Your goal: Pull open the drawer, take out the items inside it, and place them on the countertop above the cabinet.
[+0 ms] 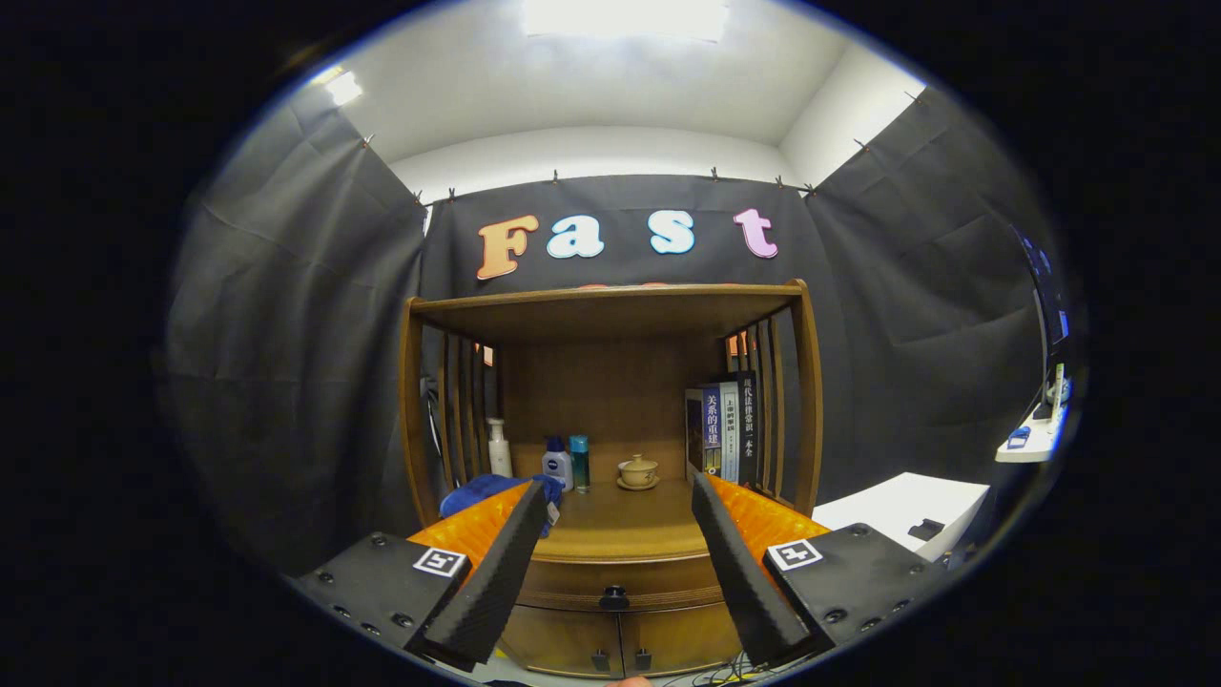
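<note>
My tongs (pixel 618 496) held up in front of the wooden cabinet (pixel 610 448), fingers spread wide apart, grasping nothing. The drawer (pixel 620 577) sits between them and a little below, under the front edge of the surface (pixel 620 530). Its dark knob (pixel 614 599) is centred; the front looks flush with the cabinet, so I judge the drawer not yet pulled. Two small doors below it, each with its own knob, also closed.

On the surface, at the back: white pump bottle (pixel 497 448), a blue-and-white bottle (pixel 557 465), a slim teal bottle (pixel 579 463), a lidded tea bowl on its saucer (pixel 637 471), a row of books (pixel 723 427) upright against the right slats. A blue cloth (pixel 477 494) lies by the left side, just beyond my left finger.

Progress: nothing done as far as I can see. Drawer contents hidden, so I cannot tell what or how many items wait inside. Left to do: reach the knob, pull the drawer out, lift the items, set them on the open middle of the surface.
</note>
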The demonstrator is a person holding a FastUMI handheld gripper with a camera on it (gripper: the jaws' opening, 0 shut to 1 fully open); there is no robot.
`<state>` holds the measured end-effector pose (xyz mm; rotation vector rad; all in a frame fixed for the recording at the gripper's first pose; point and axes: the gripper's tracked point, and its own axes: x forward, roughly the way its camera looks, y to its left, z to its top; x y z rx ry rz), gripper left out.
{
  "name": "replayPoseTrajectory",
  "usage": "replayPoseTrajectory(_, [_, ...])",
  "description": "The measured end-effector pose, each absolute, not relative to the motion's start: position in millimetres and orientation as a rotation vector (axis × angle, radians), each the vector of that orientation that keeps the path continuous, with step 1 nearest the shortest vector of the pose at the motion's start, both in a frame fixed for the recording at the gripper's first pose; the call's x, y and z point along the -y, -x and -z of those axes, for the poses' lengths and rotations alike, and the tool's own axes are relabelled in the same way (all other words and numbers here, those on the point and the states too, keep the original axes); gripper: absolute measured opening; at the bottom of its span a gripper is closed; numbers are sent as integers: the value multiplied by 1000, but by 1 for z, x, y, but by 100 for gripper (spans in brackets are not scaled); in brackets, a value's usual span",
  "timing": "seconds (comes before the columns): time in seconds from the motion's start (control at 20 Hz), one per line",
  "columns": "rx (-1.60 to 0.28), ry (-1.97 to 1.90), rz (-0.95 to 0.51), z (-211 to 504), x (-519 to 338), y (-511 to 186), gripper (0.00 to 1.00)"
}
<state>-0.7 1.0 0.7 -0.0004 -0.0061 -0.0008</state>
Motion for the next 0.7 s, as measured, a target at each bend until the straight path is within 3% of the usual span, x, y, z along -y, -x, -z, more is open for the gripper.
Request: replayPoseTrajectory(0.7, [-9,1,10,8,2,-11,99])
